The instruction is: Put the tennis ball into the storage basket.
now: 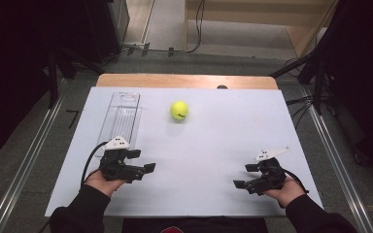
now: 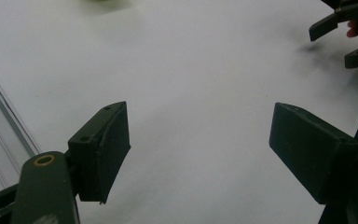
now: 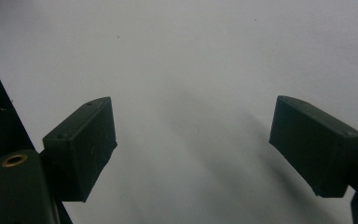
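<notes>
High view: both hand-held grippers, left (image 1: 144, 160) and right (image 1: 245, 175), are hanging spread and empty near the tabletop's (image 1: 223, 131) front edge; the yellow-green tennis ball (image 1: 179, 110) and clear plastic tray (image 1: 121, 116) are probably lying untouched.

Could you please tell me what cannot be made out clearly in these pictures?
- Yellow-green tennis ball: left gripper view, cut off by the top edge.
- Clear plastic tray: high view, its near end hidden behind the left gripper; contents too faint to tell.
- Small dark object at the white board's far edge: too small to identify.
</notes>
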Motion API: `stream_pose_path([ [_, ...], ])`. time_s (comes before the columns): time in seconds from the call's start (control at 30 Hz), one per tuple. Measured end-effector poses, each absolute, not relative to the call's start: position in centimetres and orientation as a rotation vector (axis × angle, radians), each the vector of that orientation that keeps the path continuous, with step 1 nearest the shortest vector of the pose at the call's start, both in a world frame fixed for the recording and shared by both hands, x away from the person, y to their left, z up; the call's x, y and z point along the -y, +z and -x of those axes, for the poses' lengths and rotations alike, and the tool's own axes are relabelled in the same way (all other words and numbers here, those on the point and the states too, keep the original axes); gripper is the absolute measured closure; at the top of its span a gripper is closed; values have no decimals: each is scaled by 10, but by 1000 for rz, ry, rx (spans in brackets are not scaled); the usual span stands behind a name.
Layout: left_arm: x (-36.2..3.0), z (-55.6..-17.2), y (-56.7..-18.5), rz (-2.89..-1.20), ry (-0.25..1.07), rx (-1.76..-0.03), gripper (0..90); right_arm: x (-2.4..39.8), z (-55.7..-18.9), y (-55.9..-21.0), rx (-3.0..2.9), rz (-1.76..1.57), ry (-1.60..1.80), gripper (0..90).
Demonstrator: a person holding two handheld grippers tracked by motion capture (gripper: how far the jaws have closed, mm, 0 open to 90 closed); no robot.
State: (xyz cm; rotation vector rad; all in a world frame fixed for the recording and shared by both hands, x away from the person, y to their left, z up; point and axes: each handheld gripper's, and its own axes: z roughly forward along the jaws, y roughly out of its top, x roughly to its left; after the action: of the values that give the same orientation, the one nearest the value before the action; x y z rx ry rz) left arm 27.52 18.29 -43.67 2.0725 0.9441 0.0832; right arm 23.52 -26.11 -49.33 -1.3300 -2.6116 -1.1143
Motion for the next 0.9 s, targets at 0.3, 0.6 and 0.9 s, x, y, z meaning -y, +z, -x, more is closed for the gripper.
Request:
stream_pose_path([
  [0.3, -173, -281, -437, -2087, 80, -944, 204, 261, -235, -493, 2613, 1330, -1117, 125],
  [0.6, -166, -289, -439, -2067, 67, -952, 174, 262, -235, -492, 2611, 1335, -1124, 125],
  [0.9, -156, -299, -439, -2066, -10, -921, 0, 261, -235, -492, 2611, 1336, -1125, 125],
])
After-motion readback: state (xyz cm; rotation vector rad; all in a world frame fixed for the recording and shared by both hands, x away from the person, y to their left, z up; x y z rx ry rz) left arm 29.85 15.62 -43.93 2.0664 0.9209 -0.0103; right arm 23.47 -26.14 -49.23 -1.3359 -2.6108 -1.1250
